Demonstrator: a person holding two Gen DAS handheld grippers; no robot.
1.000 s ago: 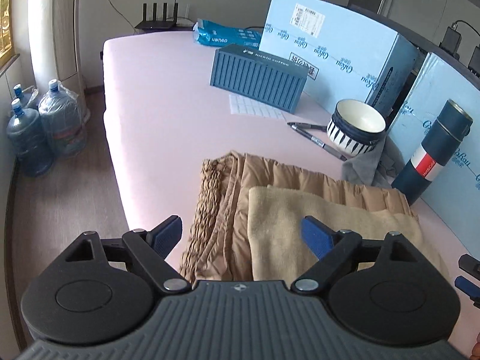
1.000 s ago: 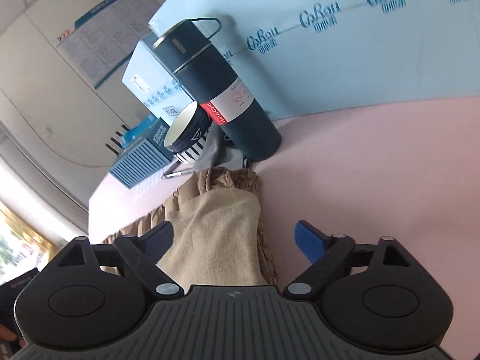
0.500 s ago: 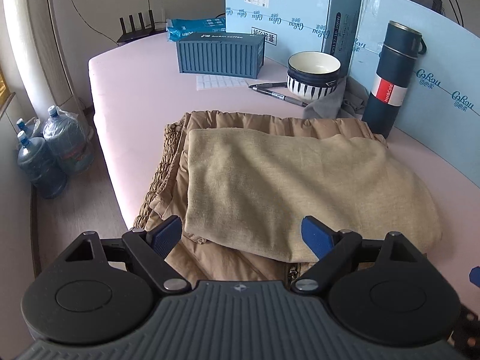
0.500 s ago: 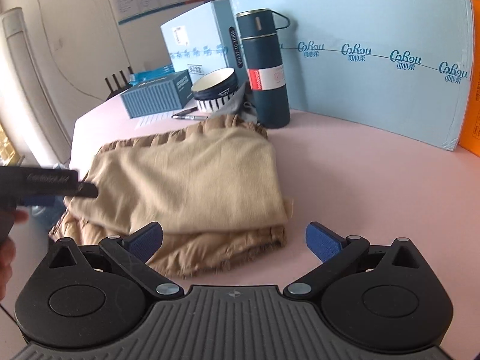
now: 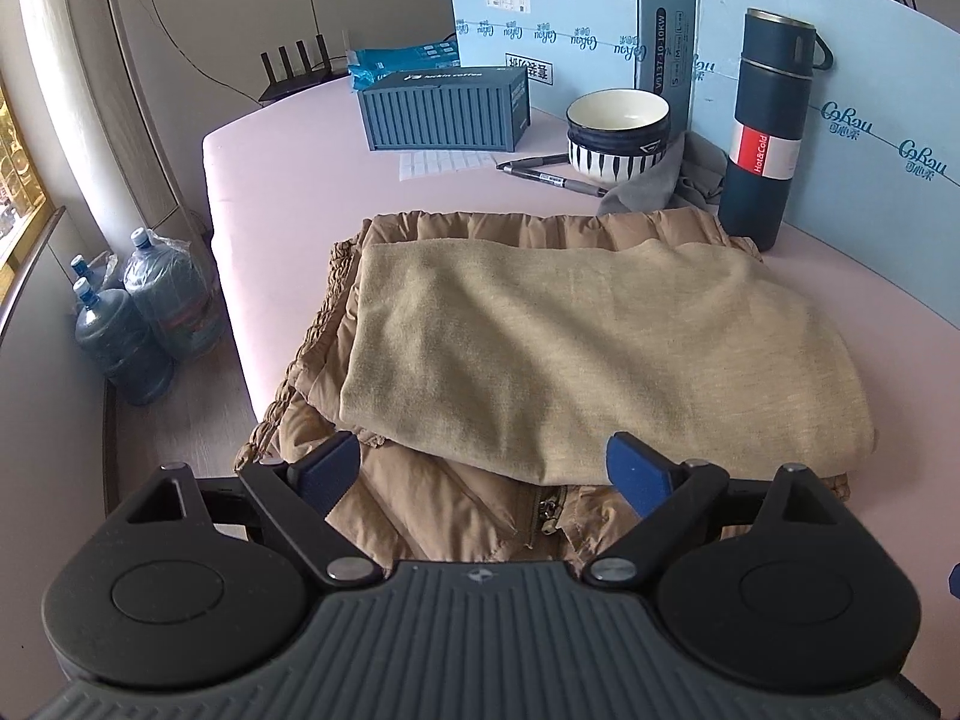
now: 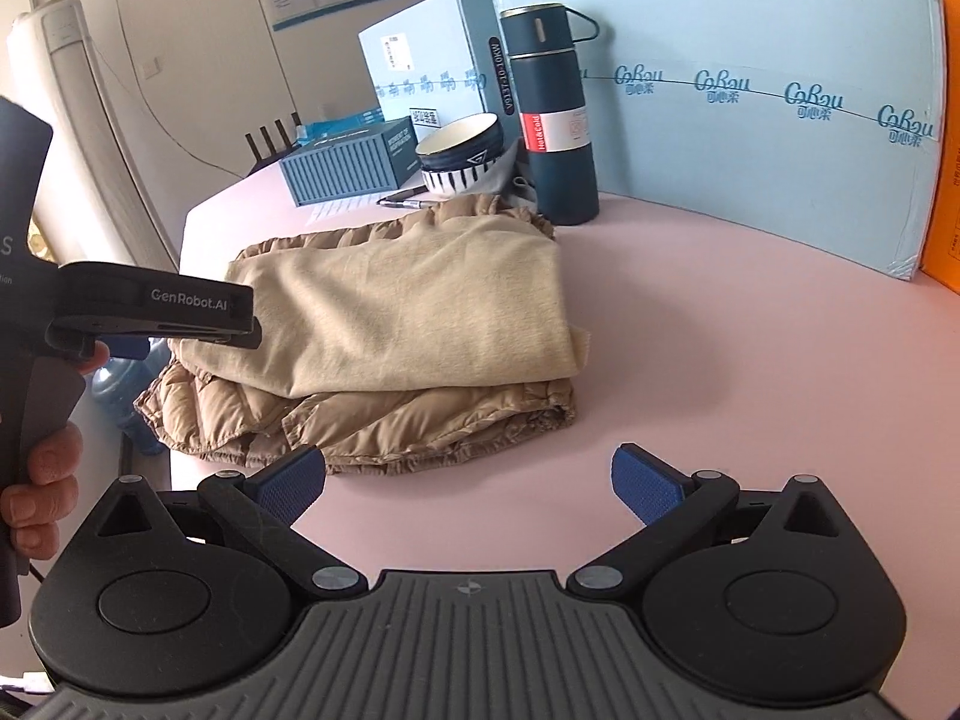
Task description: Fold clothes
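A folded beige knit garment (image 5: 576, 342) lies on top of a folded tan puffer jacket (image 5: 456, 510) on the pink table (image 5: 282, 180). My left gripper (image 5: 485, 474) is open and empty, just above the near edge of the stack. My right gripper (image 6: 469, 483) is open and empty over bare table, near the stack's front right corner. The garment (image 6: 408, 300) and jacket (image 6: 432, 414) show in the right wrist view, with the left gripper (image 6: 198, 312) at their left side.
A dark blue thermos (image 5: 765, 132), a striped bowl (image 5: 618, 135), a grey cloth (image 5: 666, 180), pens (image 5: 546, 171) and a blue container box (image 5: 444, 111) stand behind the stack. Light blue cartons (image 5: 552, 18) wall the back. Water bottles (image 5: 144, 324) stand on the floor at left.
Both grippers have pulled back and up from the stack, so the whole folded pile now shows. Both stay open and empty.
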